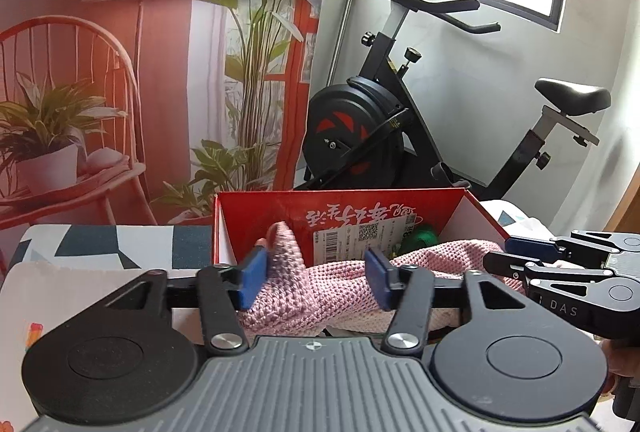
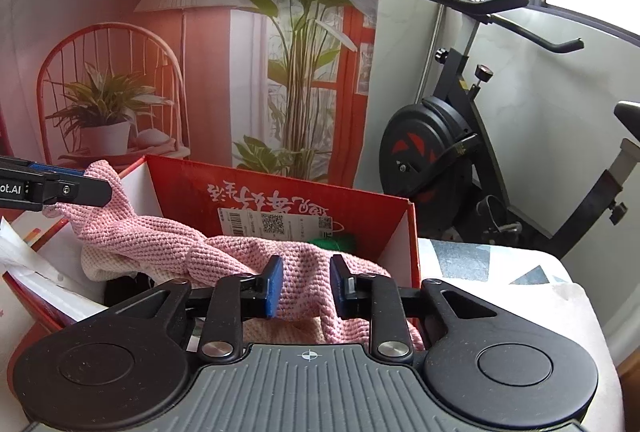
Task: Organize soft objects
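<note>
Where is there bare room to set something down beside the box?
Bare patterned cloth lies right of the red box, toward the exercise bike; more lies left. The box is crowded: pink knit, green item, both tongs.

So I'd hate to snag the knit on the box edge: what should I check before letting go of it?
1. Left claw on the pink knit cloth: cannot tell; blue pads flank it, wide apart.
2. Right claw grip: ok, pads press the knit.
3. Cloth over the red cardboard box: ok.
4. Cloth clear of the box rim: not ok, it drapes over the near edge.
5. Room in the box: cannot tell; a green item lies inside.
</note>
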Motion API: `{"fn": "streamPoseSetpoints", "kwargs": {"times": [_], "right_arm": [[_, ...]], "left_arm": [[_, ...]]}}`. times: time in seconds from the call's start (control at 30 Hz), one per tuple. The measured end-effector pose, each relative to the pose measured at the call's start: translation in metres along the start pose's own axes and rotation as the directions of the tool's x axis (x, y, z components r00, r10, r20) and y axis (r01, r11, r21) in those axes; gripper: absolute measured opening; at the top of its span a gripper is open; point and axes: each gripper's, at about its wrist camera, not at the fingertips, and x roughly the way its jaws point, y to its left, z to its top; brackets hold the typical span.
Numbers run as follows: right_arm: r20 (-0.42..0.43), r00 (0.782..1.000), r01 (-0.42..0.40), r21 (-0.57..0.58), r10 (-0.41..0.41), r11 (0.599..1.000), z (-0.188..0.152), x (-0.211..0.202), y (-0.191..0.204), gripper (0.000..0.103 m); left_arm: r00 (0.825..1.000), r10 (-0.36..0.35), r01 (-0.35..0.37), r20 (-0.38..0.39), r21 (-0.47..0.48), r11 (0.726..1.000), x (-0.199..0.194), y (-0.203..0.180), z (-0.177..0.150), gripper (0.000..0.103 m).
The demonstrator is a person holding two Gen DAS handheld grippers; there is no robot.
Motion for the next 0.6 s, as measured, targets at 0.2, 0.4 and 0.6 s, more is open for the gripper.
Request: {"fn": "streamPoseSetpoints", "kwargs": {"times": [0.2,0.4,0.6], "right_arm": [[0.083,0.996,-0.024,0.024,0.022,0.999,0.008,-0.047,0.002,0.082],[0.16,0.986,-0.065,0.083,0.051,0.994,0.02,-0.105,0.005,0.103],[0.217,0.976,-0.045,0.116,0.019,0.992,0.029,-0.168,0.017,0.103]], "left_arm": [[0.998,0.054,-0.054,0.023,0.014,0.998,-0.036,-0.004,0.007,0.103],[0.994,0.104,-0.104,0.027,0.007,0.995,-0.08,-0.009,0.015,0.103],[0.982,0.163,-0.166,0.098,0.026,0.986,-0.145,-0.025,0.019,0.103]]}}
